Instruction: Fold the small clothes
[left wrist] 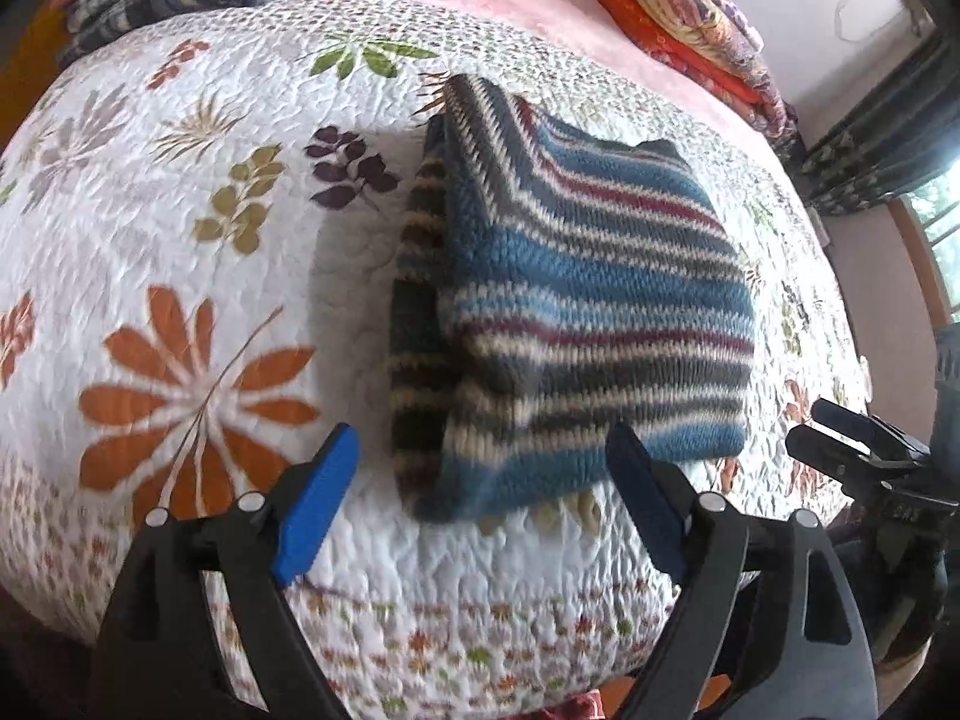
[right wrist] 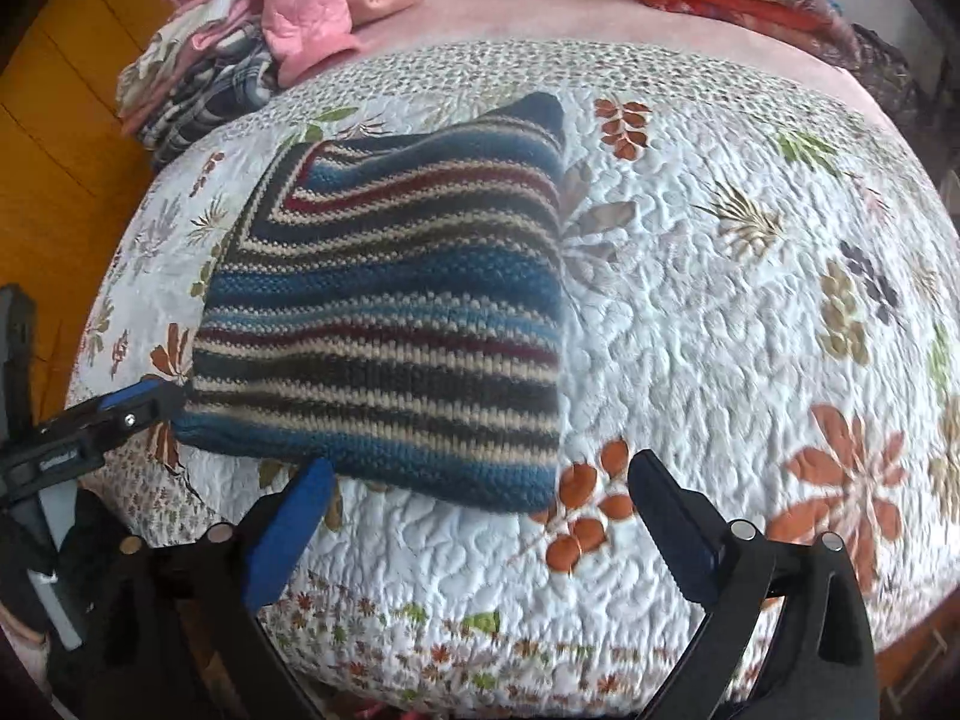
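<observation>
Striped knit sweater [left wrist: 576, 312] lies folded into a rough square on the floral quilt [left wrist: 180, 240], mid-bed. Left gripper [left wrist: 486, 480]: fingers spread wide, nothing held, hovering just near of the sweater's near edge. Right gripper [right wrist: 480, 492]: fingers also wide apart, empty, at the sweater's near right corner. In the right wrist view the left gripper's tip sits at the sweater's near left corner; contact looks possible, can't confirm. Pile of pink and plaid clothes [right wrist: 252, 42] at the far left.

White lettering shows on each gripper body seen from the other's camera, too blurred to read.
</observation>
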Action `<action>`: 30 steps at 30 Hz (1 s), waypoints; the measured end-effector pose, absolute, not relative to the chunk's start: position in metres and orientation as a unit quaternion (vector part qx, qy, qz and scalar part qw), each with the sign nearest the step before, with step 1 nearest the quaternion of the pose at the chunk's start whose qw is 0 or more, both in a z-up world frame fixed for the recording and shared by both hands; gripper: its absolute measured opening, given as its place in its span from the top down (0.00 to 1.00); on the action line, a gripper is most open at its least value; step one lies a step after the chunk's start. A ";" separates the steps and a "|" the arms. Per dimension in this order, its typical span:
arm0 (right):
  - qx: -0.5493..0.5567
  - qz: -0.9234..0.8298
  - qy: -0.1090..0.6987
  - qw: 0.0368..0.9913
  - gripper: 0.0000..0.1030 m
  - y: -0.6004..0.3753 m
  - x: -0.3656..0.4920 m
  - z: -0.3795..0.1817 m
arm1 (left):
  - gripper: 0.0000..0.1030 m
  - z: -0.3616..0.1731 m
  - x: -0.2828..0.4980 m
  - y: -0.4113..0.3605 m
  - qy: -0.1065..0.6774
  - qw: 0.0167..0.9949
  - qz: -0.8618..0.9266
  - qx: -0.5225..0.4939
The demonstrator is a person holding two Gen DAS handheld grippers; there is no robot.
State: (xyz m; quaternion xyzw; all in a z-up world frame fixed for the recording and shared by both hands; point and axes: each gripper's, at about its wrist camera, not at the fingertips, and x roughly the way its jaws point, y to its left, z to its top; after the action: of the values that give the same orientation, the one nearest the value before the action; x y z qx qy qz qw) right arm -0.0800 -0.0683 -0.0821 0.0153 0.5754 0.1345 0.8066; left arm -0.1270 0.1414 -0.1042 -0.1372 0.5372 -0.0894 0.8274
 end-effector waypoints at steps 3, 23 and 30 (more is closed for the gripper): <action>-0.001 0.117 0.576 0.809 0.04 -0.065 -0.089 -0.082 | 0.16 -0.101 -0.141 0.140 0.535 0.831 -0.076 -0.132; -0.045 0.112 0.528 0.841 0.04 -0.038 -0.136 -0.055 | 0.09 -0.076 -0.198 0.123 0.498 0.863 -0.007 -0.080; -0.033 0.103 0.534 0.838 0.04 -0.041 -0.141 -0.058 | 0.08 -0.072 -0.202 0.118 0.492 0.867 -0.005 -0.077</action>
State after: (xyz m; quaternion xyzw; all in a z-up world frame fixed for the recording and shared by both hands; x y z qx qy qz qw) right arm -0.1411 -0.0405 -0.0583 -0.0327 0.5344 0.1032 0.8383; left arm -0.2020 0.1180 -0.0725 -0.0772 0.4916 -0.0053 0.8674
